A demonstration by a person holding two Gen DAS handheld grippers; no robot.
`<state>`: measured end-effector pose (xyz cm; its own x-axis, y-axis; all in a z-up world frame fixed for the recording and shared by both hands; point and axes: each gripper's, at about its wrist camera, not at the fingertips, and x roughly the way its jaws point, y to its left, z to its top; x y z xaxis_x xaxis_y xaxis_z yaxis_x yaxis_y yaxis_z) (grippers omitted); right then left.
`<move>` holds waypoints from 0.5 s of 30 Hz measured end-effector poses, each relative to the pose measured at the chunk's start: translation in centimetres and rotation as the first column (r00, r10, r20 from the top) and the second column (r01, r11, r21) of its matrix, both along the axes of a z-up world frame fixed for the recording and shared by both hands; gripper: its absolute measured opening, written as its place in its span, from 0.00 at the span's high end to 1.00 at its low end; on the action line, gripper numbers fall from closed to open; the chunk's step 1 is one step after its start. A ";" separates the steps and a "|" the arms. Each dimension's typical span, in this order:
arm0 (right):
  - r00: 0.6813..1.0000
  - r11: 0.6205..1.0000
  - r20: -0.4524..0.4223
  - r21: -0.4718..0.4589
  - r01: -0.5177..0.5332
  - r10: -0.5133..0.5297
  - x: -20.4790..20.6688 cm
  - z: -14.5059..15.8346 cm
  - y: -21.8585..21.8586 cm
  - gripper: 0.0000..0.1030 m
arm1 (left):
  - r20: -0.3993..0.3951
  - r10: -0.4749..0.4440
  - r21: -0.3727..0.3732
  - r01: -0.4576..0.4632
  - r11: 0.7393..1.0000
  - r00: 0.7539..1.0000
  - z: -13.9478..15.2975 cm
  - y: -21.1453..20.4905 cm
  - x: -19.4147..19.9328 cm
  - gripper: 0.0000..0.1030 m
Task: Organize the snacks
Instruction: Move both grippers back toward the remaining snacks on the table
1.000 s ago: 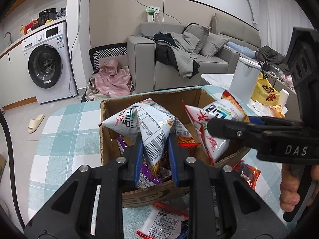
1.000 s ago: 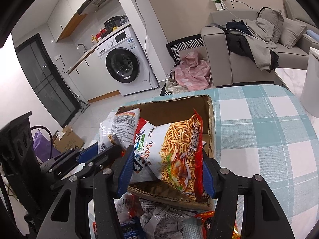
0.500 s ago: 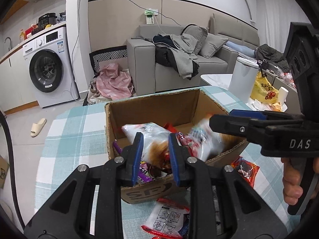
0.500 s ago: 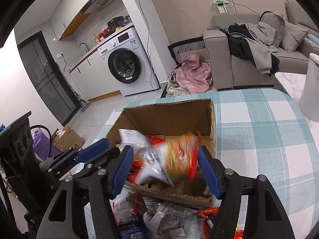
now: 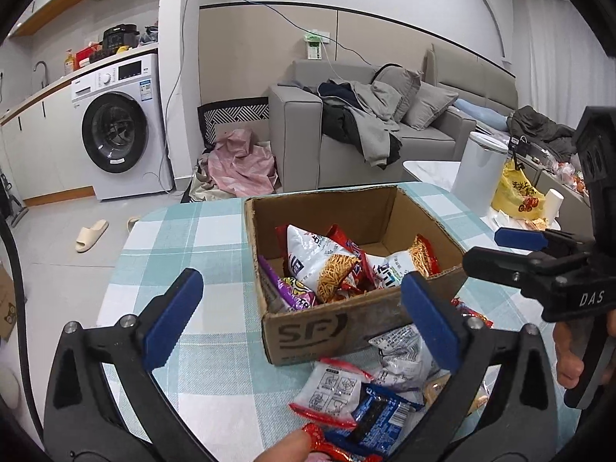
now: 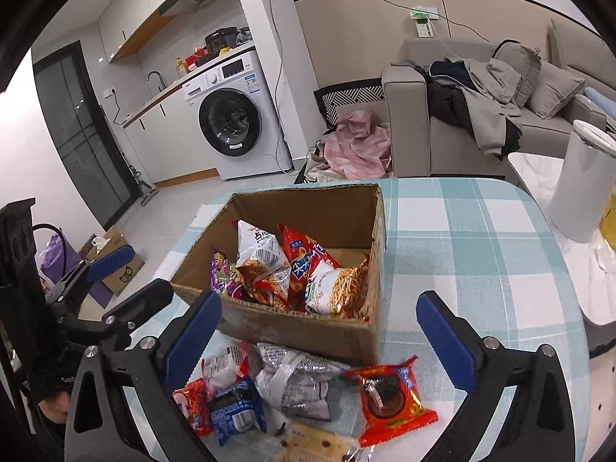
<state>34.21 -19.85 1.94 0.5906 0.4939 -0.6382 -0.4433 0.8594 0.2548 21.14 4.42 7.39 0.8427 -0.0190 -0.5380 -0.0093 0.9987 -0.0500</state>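
Both tongs have just let go: a second ago the left tongs (image 5: 300,315) pinched a white crisp bag and the right tongs (image 6: 319,331) a bag of fried sticks over the box; now each stands spread wide and empty, drawn back toward the near edge of the surface (image 6: 481,238). The two bags (image 5: 323,265) lie dropped in the cardboard box (image 6: 308,331) at twelve o'clock from either tongs, slumped on a purple packet (image 6: 223,273) and a red one (image 6: 304,258), so that pair looks sorted. The box is plain corrugated card, its rim frayed and flapless. At six o'clock, below the tongs, loose packets (image 6: 296,385) wait on the checked cloth: crinkly silver foil, a glossy red biscuit wrapper (image 6: 389,396) and a small blue one (image 6: 235,412), all flat, slippery pillows.
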 end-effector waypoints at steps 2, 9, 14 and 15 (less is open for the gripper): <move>1.000 1.000 -0.009 0.015 -0.006 0.006 -0.5 0.0 -0.4 0.00 | -0.005 -0.002 -0.015 0.002 1.000 1.000 0.2 0.2 -1.1 0.01; 1.000 1.000 0.017 0.002 -0.001 0.001 -2.7 -0.1 -1.0 0.00 | 0.030 0.041 -0.003 -0.041 0.999 0.999 0.8 0.5 -4.8 0.01; 0.999 1.000 0.037 0.005 -0.019 0.018 -4.3 -0.5 -1.6 0.00 | 0.021 0.046 0.016 -0.046 0.999 0.999 0.7 0.6 -6.9 0.01; 0.999 1.000 0.040 0.003 -0.019 0.019 -4.6 -0.6 -1.7 0.00 | 0.021 0.053 0.019 -0.053 0.998 0.998 0.6 0.7 -7.3 0.01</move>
